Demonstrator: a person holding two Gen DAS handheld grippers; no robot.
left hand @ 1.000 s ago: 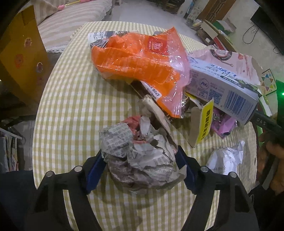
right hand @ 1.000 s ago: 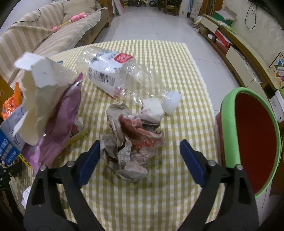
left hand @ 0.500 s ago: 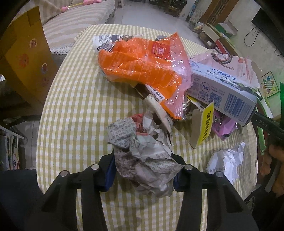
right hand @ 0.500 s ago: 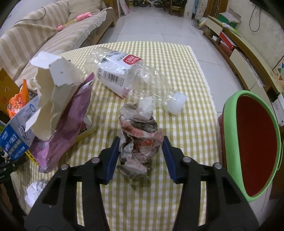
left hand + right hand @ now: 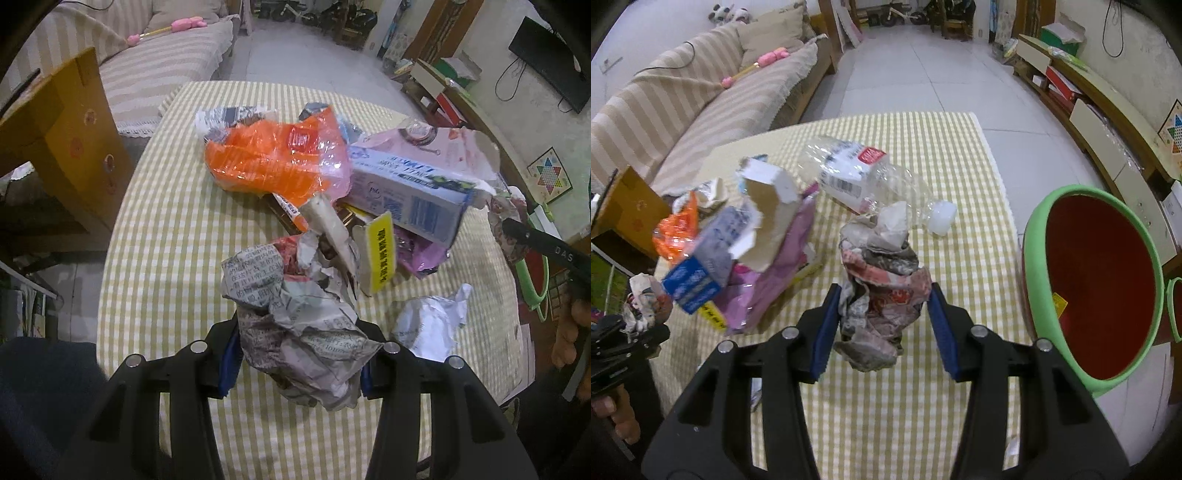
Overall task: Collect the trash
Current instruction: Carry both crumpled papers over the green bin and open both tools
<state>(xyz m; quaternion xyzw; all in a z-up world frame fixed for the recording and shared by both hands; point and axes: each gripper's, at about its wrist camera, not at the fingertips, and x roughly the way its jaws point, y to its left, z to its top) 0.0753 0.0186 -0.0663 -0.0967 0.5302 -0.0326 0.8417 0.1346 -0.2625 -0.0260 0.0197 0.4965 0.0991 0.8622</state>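
In the left wrist view, the left gripper clamps a crumpled newspaper ball between its blue pads above the checked tablecloth, just in front of an orange plastic bag, a torn carton and a white paper wad. In the right wrist view, the right gripper pinches a reddish crumpled paper wad, with a clear plastic bottle lying behind it and a green-rimmed red bin standing beside the table to the right.
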